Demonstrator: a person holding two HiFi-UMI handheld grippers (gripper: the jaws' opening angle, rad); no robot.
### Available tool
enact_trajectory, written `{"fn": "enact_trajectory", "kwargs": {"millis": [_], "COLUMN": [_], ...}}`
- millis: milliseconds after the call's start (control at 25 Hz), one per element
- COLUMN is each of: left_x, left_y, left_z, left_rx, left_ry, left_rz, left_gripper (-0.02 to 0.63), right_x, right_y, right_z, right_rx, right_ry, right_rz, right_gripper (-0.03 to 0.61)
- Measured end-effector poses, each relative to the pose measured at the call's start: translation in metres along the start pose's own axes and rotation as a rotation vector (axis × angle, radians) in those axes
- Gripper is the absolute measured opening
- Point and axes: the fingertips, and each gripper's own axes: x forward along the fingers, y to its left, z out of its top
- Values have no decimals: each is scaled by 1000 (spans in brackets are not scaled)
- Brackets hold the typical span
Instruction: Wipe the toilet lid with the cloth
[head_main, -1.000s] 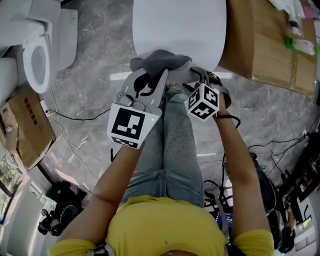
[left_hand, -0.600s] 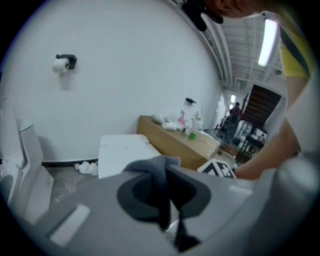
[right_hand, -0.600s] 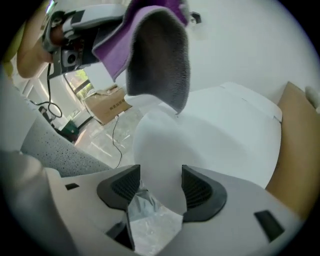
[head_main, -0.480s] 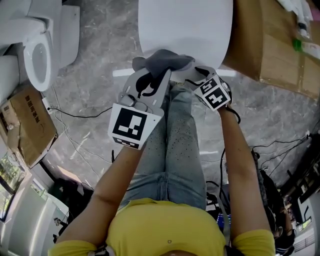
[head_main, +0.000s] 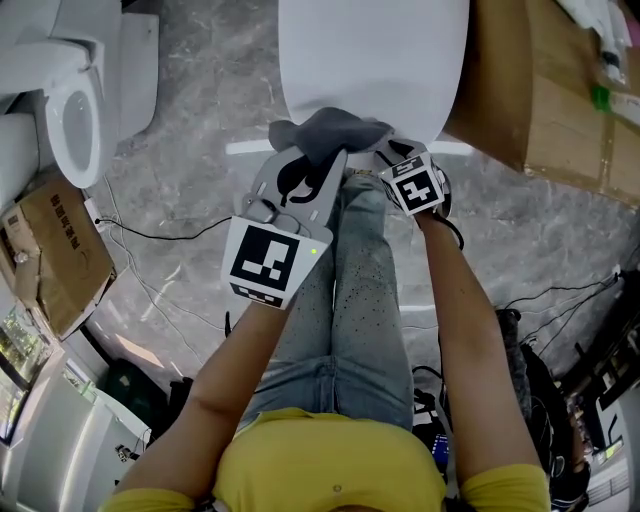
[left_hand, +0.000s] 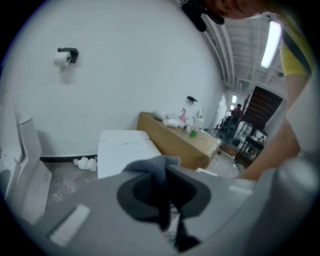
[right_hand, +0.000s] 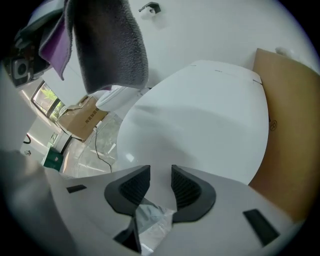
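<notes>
The closed white toilet lid (head_main: 370, 60) lies at the top middle of the head view, and it fills the right gripper view (right_hand: 200, 115). A grey cloth (head_main: 330, 128) hangs bunched over the lid's near edge. My left gripper (head_main: 318, 158) is shut on the cloth, and a fold of it (left_hand: 161, 172) sticks up from the jaws. To the right of the cloth, my right gripper (head_main: 386, 152) points steeply down at the lid's front. Its jaws (right_hand: 161, 184) are closing with a gap and nothing between the pads. The cloth (right_hand: 107, 45) hangs at that view's upper left.
A second toilet (head_main: 70, 110) stands at the left. A large cardboard box (head_main: 540, 90) is right of the lid, and a smaller one (head_main: 55, 250) lies lower left. Cables (head_main: 150, 235) run across the marble floor. The person's jeans (head_main: 350, 290) are just below the grippers.
The right gripper has rolled, dropped toward the lid's front edge and drawn in beside the cloth. The left gripper has sunk a little, with the cloth still in it.
</notes>
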Motion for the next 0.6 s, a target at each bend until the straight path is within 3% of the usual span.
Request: {"fn": "enact_trajectory", "kwargs": {"millis": [240, 600], "left_x": [7, 19], "left_y": [3, -2], "left_z": [-3, -6], "left_rx": [-8, -1], "left_ry": [9, 20], "left_rz": [5, -6], "left_gripper": [18, 18], "right_x": [10, 14], "right_y": [-6, -20], "right_z": [-4, -5], "right_rx": [23, 58], "right_ry": [11, 12], "right_rz": [-8, -35], "right_gripper": [119, 34]}}
